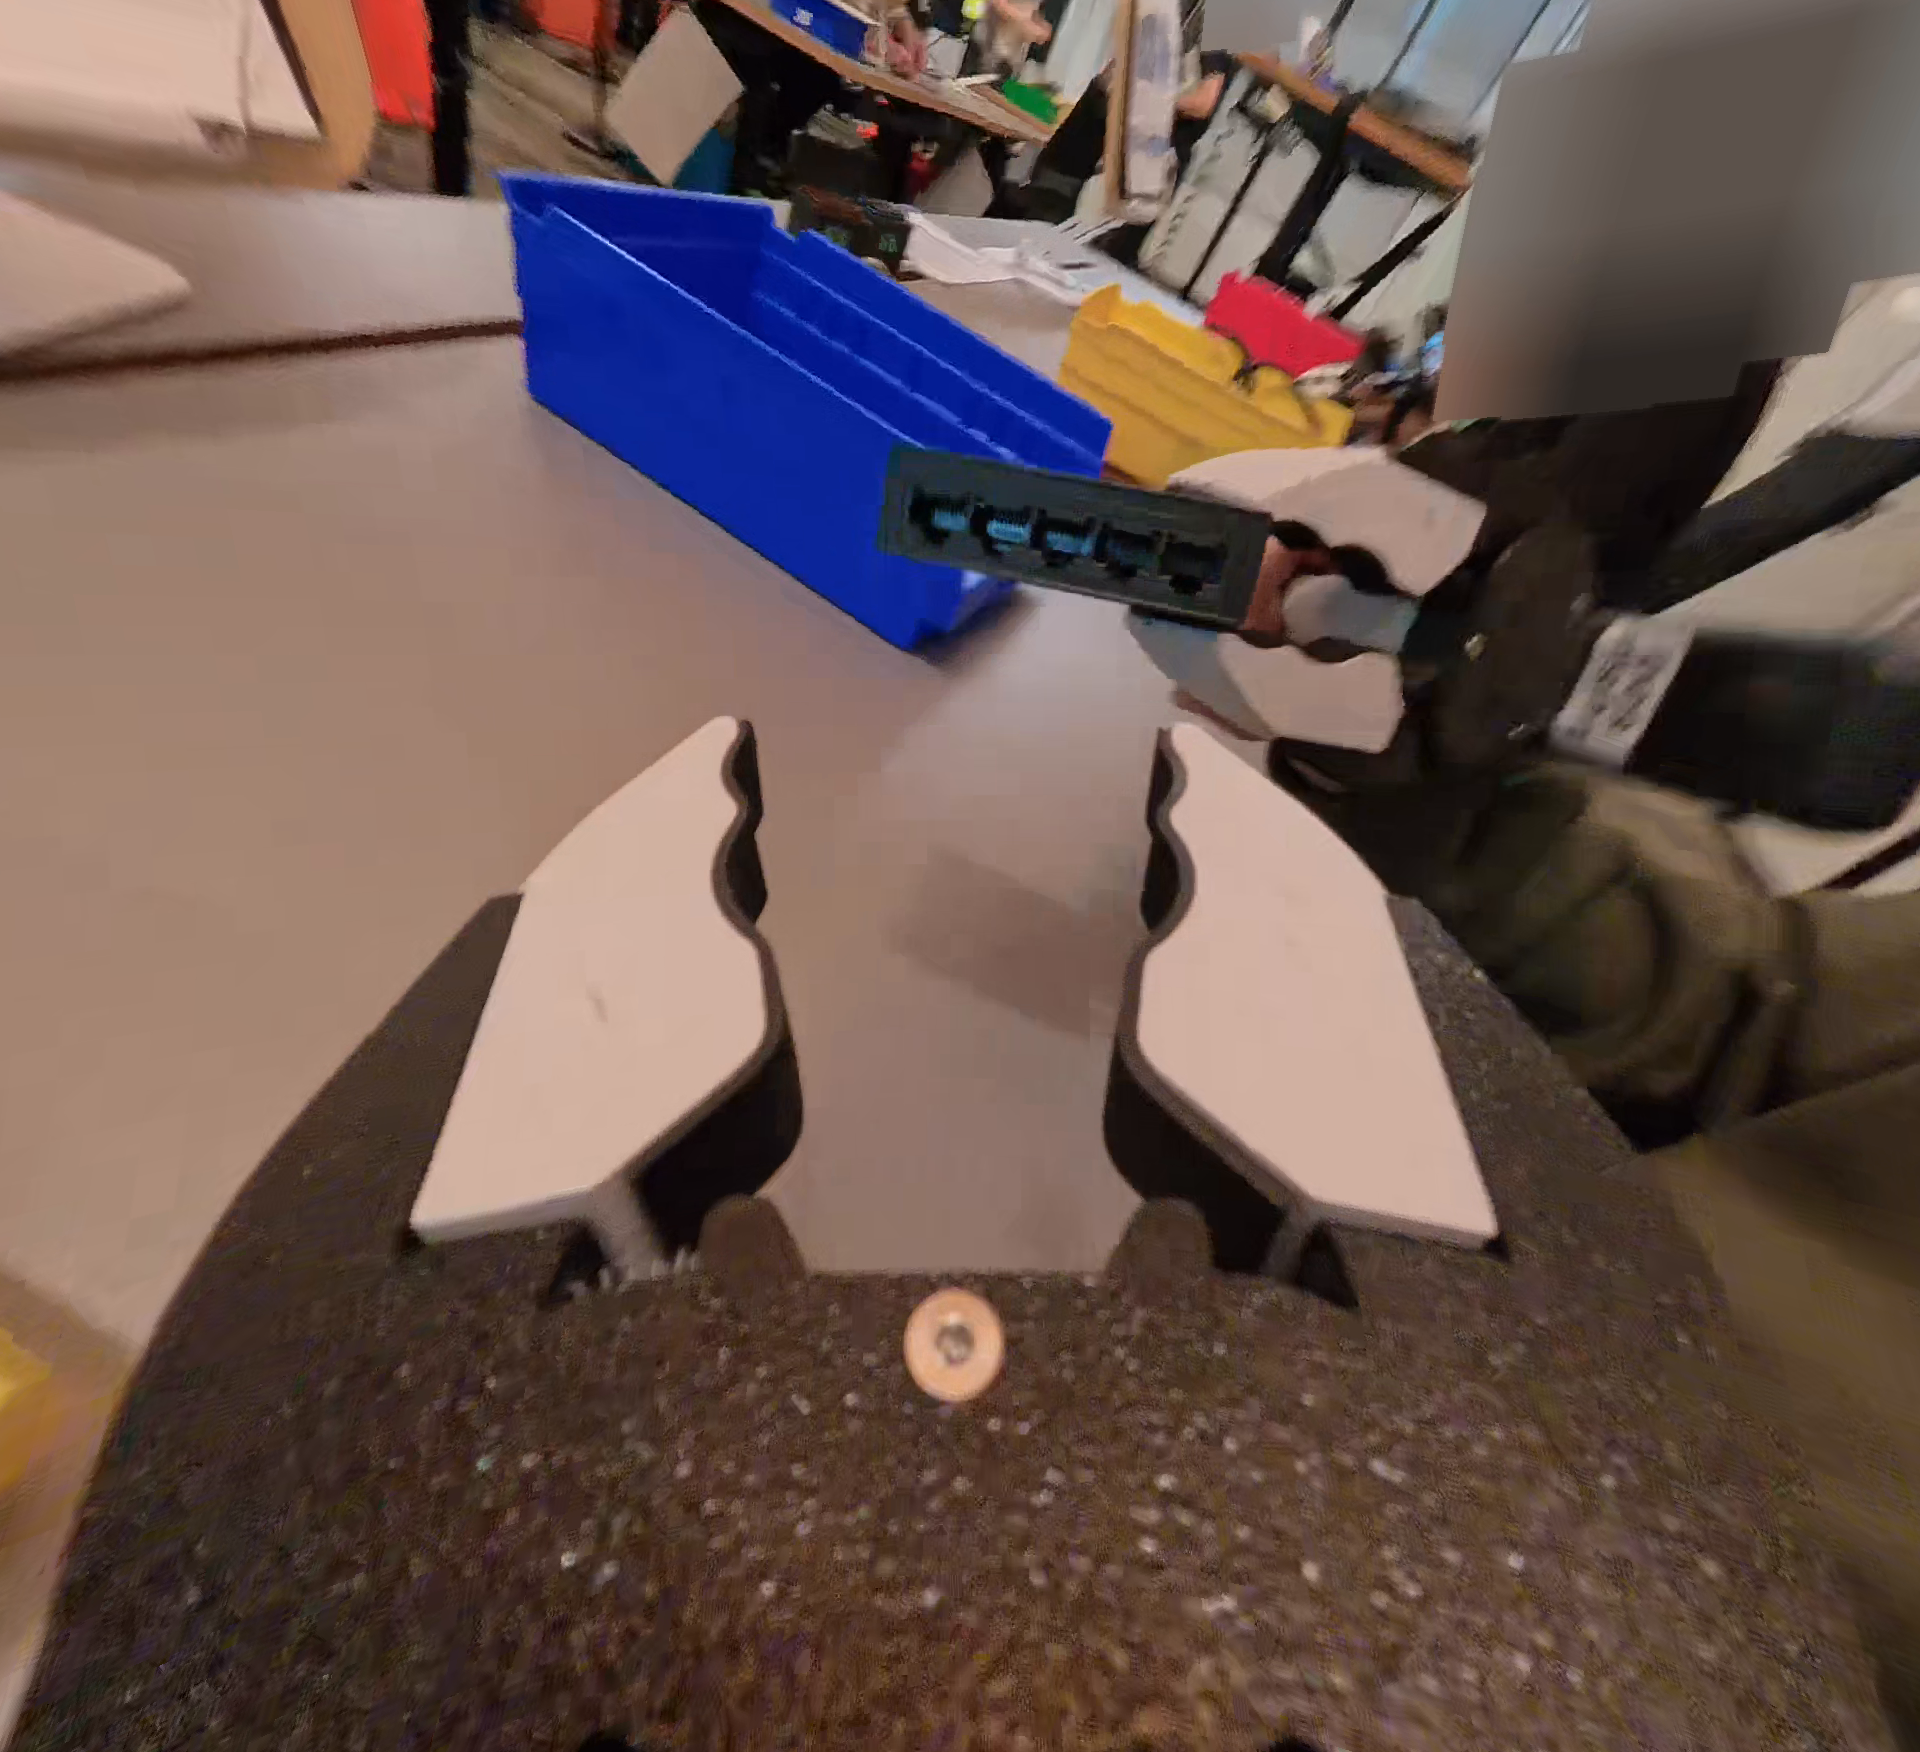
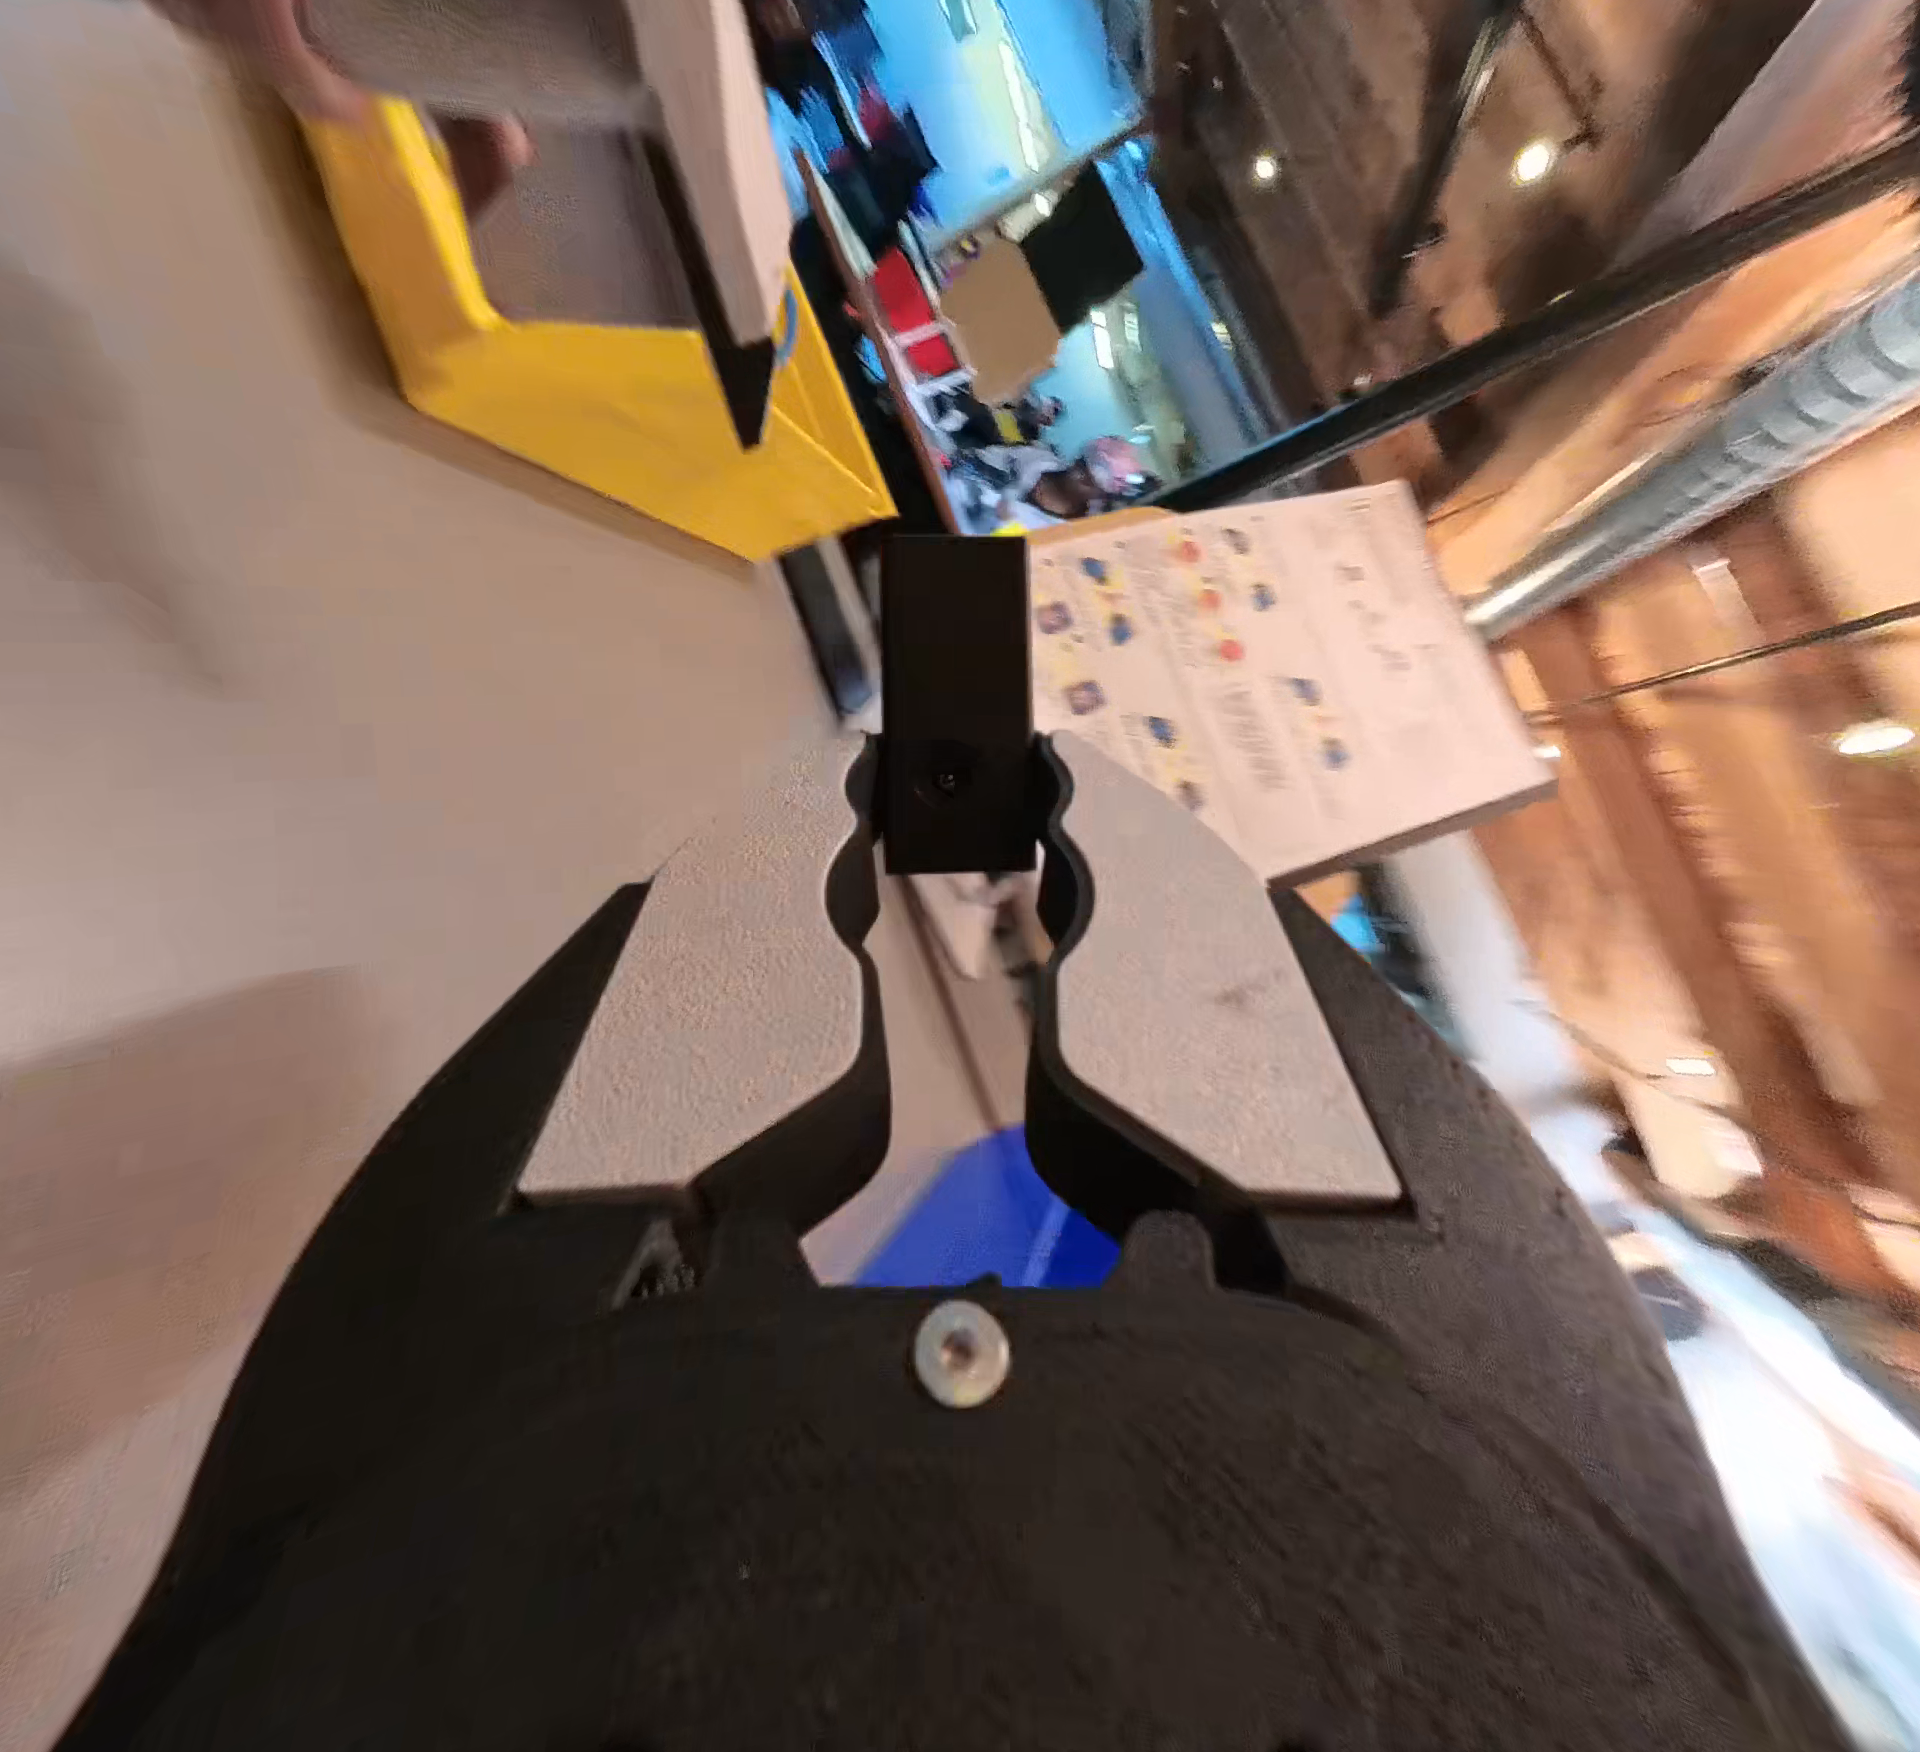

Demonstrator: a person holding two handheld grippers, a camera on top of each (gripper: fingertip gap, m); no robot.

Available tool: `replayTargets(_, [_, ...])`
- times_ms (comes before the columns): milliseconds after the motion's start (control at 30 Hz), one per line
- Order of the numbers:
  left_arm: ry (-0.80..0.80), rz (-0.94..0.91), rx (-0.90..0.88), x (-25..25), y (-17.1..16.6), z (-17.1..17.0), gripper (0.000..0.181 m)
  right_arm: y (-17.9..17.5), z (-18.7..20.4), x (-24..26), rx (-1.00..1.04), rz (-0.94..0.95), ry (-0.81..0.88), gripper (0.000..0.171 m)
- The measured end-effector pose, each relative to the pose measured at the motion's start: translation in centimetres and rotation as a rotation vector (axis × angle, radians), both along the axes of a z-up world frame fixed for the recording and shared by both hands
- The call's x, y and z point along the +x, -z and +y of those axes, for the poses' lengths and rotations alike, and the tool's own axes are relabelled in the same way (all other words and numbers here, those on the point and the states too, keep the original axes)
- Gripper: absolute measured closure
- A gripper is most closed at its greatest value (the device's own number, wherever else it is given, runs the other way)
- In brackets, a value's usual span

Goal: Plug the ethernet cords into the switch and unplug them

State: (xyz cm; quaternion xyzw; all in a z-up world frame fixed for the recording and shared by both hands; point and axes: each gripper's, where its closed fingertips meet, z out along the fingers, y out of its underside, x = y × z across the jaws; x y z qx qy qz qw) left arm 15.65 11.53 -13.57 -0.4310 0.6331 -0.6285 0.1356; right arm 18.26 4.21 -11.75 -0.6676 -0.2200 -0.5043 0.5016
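The black ethernet switch (image 1: 1070,539) hangs in the air over the table, its row of several empty ports facing my left wrist camera. My right gripper (image 1: 1262,606) is shut on the switch's right end. In the right wrist view the switch (image 2: 956,663) sticks out end-on between the right gripper's fingertips (image 2: 956,803), and the view is rolled sideways. My left gripper (image 1: 951,746) is open and empty, low over the table, short of the switch. No ethernet cord shows in either view.
A blue bin (image 1: 769,383) stands on the grey table (image 1: 312,611) behind the switch. A yellow bin (image 1: 1174,383) and a red bin (image 1: 1283,326) sit farther right. A person's gloved hand (image 1: 1558,923) holds the right gripper. A printed sheet (image 2: 1278,663) lies at the table's far side.
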Motion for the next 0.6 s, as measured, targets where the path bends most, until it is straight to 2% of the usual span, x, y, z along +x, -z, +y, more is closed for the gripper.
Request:
replayTargets(133, [0.107, 0.097, -0.259, -0.3, -0.7, -0.9, 0.11, 0.7, 0.9, -1.0, -0.086, -0.22, 0.056, 0.145])
replayTargets(333, [0.212, 0.24, -0.312, -1.1, 0.5, -3.4, 0.108, 1.0, 2.0, -2.2, -0.12, -0.413, 0.081, 0.144])
replayTargets(533, [0.302, 0.351, -0.456, -1.5, 0.7, -5.4, 0.136, 1.8, 2.3, -2.7, -0.163, -0.491, 0.068, 0.144])
replayTargets(600, [0.306, 0.338, -0.47, -1.4, 0.5, -5.6, 0.139, 1.8, 2.1, -2.5, -0.15, -0.479, 0.067, 0.144])
